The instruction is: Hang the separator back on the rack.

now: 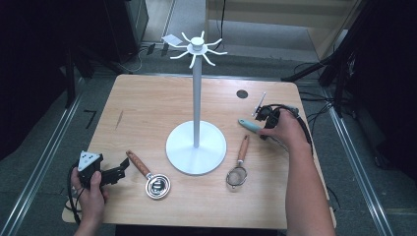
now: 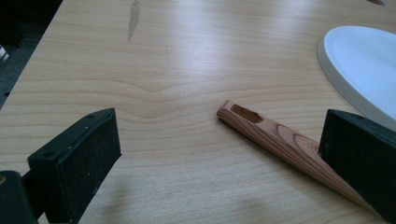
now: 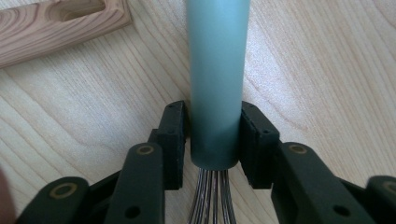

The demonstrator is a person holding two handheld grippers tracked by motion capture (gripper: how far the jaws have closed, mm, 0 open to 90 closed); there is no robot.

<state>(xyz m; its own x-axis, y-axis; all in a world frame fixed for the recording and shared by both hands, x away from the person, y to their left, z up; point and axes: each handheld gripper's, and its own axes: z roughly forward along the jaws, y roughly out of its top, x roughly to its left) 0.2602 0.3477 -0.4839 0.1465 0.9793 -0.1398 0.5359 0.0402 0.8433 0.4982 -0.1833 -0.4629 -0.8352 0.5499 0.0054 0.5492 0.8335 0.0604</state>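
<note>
Right hand-held gripper clamped across whisk's teal handle at right of tabletop; handle axis running left toward white hook stand. Left hand-held gripper agape, idle.

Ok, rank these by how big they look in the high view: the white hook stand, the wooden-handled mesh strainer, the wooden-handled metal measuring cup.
1. White hook stand, by far the largest.
2. Wooden-handled metal measuring cup and wooden-handled mesh strainer: much alike, too close to rank.
</note>
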